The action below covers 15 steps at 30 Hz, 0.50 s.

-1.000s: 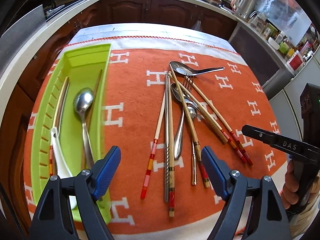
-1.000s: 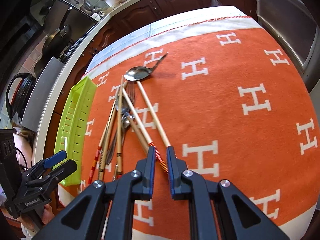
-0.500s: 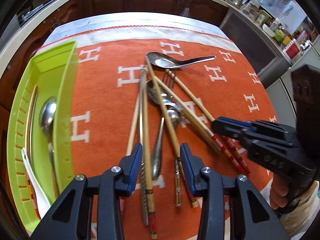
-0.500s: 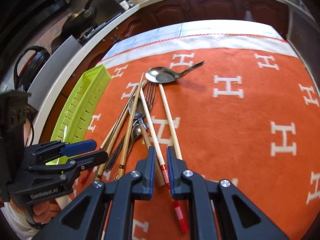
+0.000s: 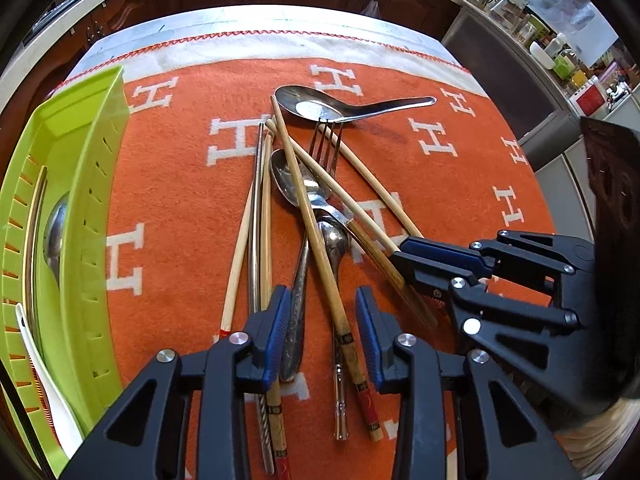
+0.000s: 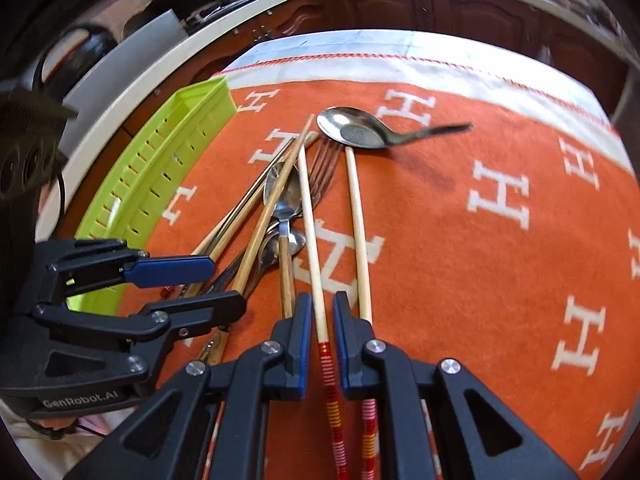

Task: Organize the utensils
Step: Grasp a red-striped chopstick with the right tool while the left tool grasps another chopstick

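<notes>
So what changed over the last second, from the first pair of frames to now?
The left gripper came down over the pile with its jaws closing around a spoon handle and a chopstick; no pad visibly presses yet. The right gripper slid in, narrow, straddling a striped chopstick, not clearly gripping. The green tray and the serving spoon stayed put.

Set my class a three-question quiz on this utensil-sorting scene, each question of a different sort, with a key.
1. True or false: the green tray already holds a metal spoon.
2. What lies between the fingers of the right gripper? A) a fork handle B) a red-striped chopstick C) a knife
3. How many forks lie on the orange cloth?
Key: 1 true; 2 B; 3 one.
</notes>
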Motion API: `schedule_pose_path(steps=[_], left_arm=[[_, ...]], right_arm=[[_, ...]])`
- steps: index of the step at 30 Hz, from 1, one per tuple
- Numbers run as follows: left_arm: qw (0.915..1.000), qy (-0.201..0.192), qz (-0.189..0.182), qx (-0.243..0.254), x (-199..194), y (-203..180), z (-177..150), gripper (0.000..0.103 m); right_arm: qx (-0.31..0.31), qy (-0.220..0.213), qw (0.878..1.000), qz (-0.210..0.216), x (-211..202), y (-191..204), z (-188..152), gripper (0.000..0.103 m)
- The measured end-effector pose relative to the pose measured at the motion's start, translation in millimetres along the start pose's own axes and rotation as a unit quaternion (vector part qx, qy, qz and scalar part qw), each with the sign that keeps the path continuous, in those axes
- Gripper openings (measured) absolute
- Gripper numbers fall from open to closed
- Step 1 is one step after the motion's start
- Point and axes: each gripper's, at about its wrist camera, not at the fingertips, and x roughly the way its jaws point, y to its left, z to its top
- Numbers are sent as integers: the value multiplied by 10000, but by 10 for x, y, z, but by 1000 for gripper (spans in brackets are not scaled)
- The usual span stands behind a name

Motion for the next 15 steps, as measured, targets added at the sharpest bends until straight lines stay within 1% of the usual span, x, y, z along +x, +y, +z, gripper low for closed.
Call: schedule_pose_path(steps=[1,3,6,8,15], left_arm=[[10000,-9,27,6,13,-8,7,30],[10000,-26,73,11,35,-23,24,21],[9999,-53,152,30,66,-43,49,11],[9997,-76,242,56,76,-57,62,10],[9997,-199,151,-20,-15,-22,43,5]], right_arm=[[-28,-12,10000,-62,1,20,1,11],[68,-36,9999,-81,-1,10,7,7],[418,-76,9990,136,-32,-83,-16,7],[634,-126,9976,259,-68,-145,-36,6],[1196,-387,9902,612,-282,-313,-115,5]])
